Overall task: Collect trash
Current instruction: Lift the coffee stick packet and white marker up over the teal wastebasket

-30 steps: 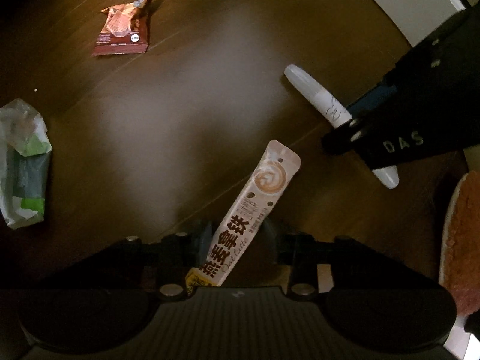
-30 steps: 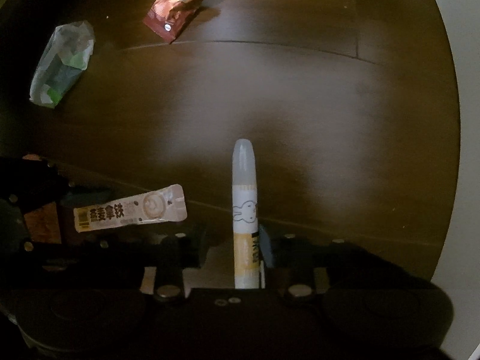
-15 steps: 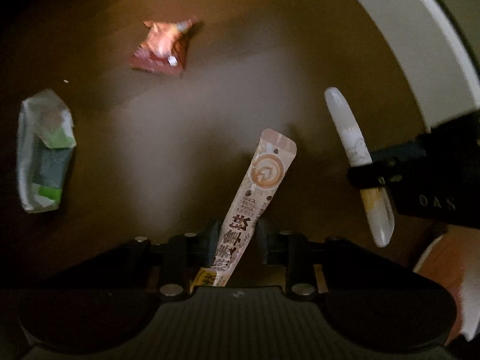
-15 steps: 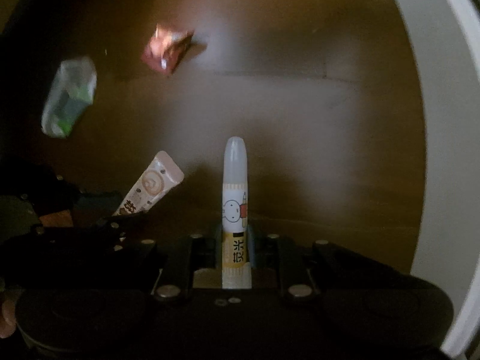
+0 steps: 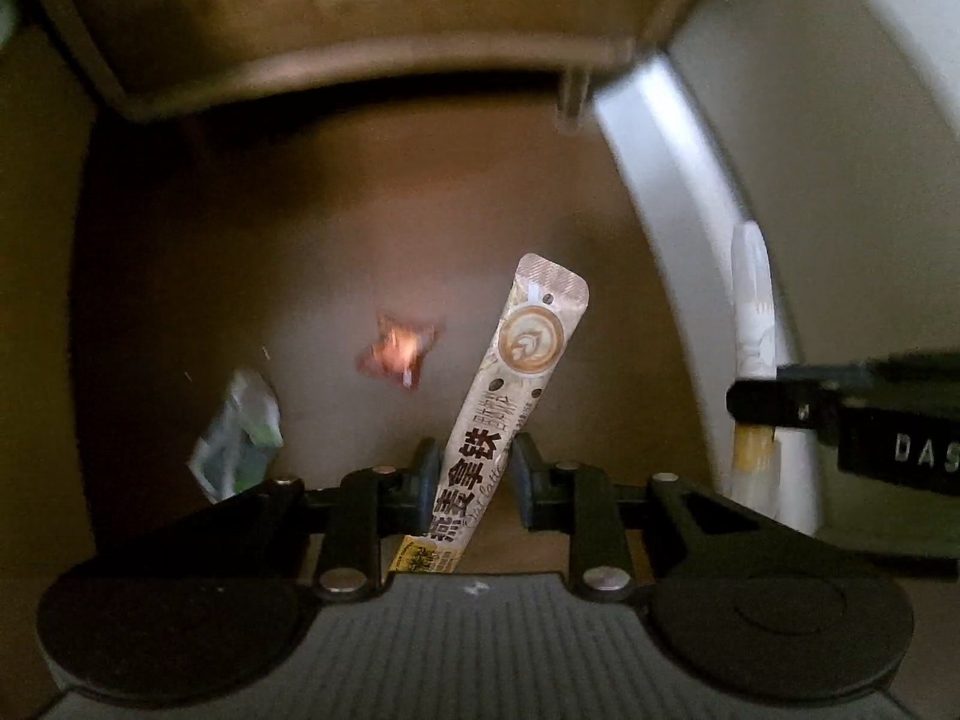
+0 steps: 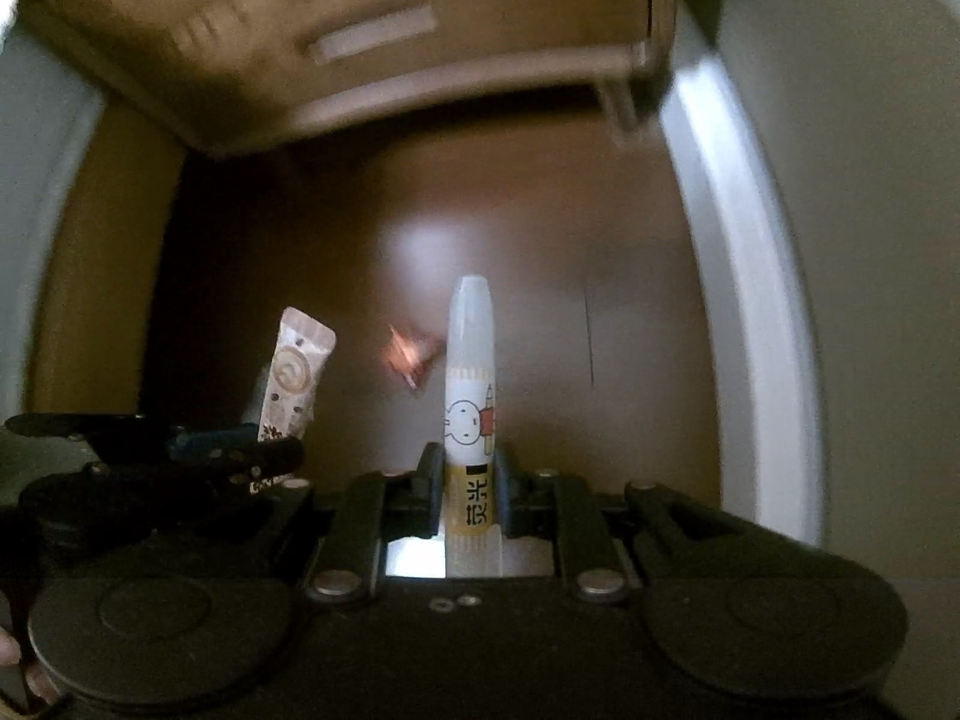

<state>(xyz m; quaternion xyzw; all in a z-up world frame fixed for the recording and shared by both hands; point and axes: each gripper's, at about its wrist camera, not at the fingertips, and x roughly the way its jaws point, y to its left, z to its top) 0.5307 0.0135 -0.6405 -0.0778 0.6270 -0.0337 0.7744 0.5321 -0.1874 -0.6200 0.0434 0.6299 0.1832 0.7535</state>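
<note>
My left gripper (image 5: 474, 468) is shut on a long oat latte stick packet (image 5: 522, 372), which juts forward, tilted right, high above the dark wooden floor (image 5: 300, 240). My right gripper (image 6: 468, 480) is shut on a white glue stick (image 6: 471, 372) with a rabbit drawing, pointing straight ahead. Each gripper shows at the edge of the other's view: the right one (image 5: 780, 414) with its glue stick (image 5: 750, 312), the left one (image 6: 240, 450) with its packet (image 6: 297, 372). Far below lie a red wrapper (image 5: 399, 354) and a green-white wrapper (image 5: 240, 438).
A light wooden cabinet (image 5: 360, 18) with a recessed handle fills the top of both views, standing over the floor. A white skirting and wall (image 5: 678, 180) curve down the right side. The red wrapper (image 6: 411, 354) appears blurred in the right wrist view.
Both grippers closed on their items and rose well above the floor together. The floor wrappers now look much smaller, and the cabinet has come into view at the top.
</note>
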